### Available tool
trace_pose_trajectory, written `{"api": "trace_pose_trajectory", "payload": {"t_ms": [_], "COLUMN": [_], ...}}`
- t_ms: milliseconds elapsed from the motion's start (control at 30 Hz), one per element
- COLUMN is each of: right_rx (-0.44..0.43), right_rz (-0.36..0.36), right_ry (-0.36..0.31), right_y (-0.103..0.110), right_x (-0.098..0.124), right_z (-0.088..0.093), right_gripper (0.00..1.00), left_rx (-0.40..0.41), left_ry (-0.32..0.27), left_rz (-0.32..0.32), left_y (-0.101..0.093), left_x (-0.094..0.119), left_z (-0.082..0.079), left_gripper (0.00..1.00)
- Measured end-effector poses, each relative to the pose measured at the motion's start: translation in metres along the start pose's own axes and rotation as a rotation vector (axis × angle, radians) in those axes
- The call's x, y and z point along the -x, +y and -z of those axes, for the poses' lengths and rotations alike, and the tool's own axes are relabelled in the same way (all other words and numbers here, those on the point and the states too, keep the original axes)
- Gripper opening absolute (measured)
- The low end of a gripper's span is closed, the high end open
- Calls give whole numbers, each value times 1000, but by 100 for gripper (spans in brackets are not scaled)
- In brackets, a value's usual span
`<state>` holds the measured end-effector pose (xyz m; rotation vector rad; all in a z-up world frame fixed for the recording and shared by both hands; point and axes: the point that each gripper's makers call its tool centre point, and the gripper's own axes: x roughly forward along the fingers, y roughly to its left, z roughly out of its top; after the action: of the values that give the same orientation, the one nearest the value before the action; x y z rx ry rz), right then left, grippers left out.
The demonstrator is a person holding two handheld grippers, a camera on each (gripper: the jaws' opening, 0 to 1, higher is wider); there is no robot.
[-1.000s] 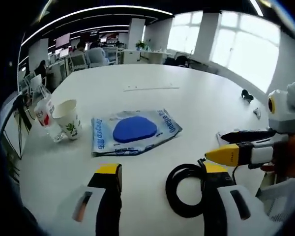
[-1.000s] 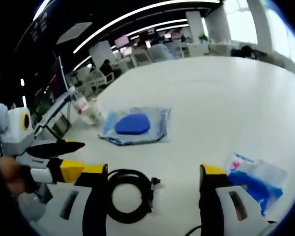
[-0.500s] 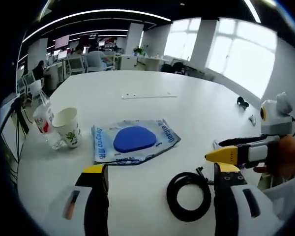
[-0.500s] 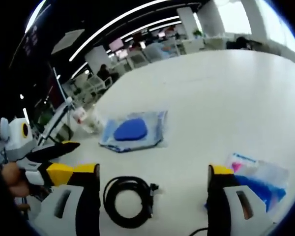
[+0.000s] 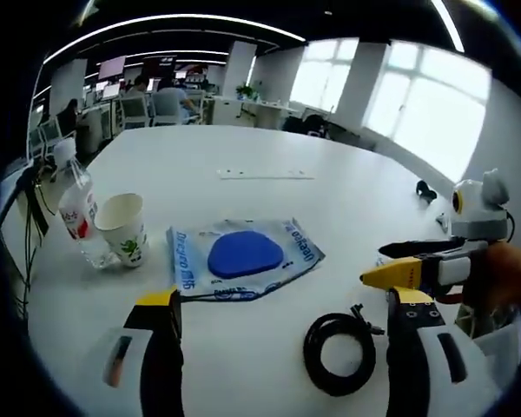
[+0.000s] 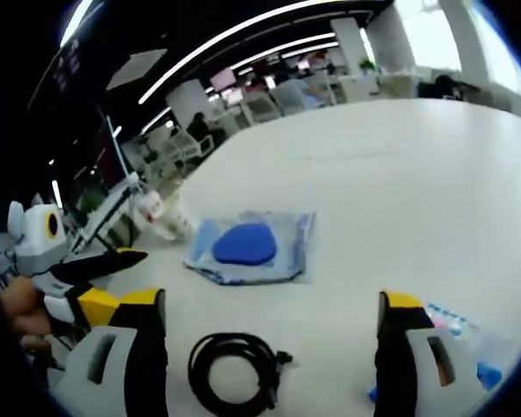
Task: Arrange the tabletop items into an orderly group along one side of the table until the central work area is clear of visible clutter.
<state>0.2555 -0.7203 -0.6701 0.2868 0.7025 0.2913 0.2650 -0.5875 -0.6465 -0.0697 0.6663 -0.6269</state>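
On the white table (image 5: 347, 200), left gripper view: left gripper (image 5: 282, 334) jaws spread wide, holding nothing. Coiled black cable (image 5: 339, 353) lies flat just ahead, nearer the right-hand jaw, not touching it. Beyond it, a clear packet with a blue pad (image 5: 243, 257), long axis running across the view. Further left, a paper cup (image 5: 124, 228) upright, a plastic bottle (image 5: 76, 209) just beside it, both near the table edge. The right gripper (image 5: 398, 263) enters from the right, held by a hand (image 5: 504, 278); its tips look nearly closed from this angle, cannot tell for sure. Right gripper view: own jaws rise wide apart, nothing between them. The cable (image 6: 235, 372) sits between the jaws, closer to the left-hand one. A blue-and-white packet (image 6: 456, 347) lies near the right-hand jaw, partly hidden behind it. The blue-pad packet (image 6: 252, 248) is well ahead; the bottle (image 6: 161, 215) farther left. Judgement: cable is the nearest loose item to both grippers, lying flat as a ring with no clear long axis; either could drop on it, the right one being more centred over it.
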Motion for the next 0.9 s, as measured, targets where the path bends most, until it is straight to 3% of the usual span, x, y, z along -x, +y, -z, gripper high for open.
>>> {"api": "trace_pose_trajectory", "payload": {"t_ms": [133, 267, 400, 900], "right_rx": [-2, -4, 3, 2], "right_rz": [7, 13, 19, 47], "right_ry": [5, 1, 34, 92], "right_y": [-4, -7, -11, -19], "right_x": [-5, -12, -22, -58], "right_z": [-5, -10, -9, -13], "right_gripper": [100, 100, 100, 100], "left_rx": [-15, 13, 19, 73], "left_ry": [19, -6, 3, 41], "left_rz": [-26, -30, -45, -80], "left_y": [12, 21, 30, 57], "left_x": [-3, -7, -14, -53], "left_z": [2, -4, -4, -2], "left_gripper": [99, 99, 99, 98]}}
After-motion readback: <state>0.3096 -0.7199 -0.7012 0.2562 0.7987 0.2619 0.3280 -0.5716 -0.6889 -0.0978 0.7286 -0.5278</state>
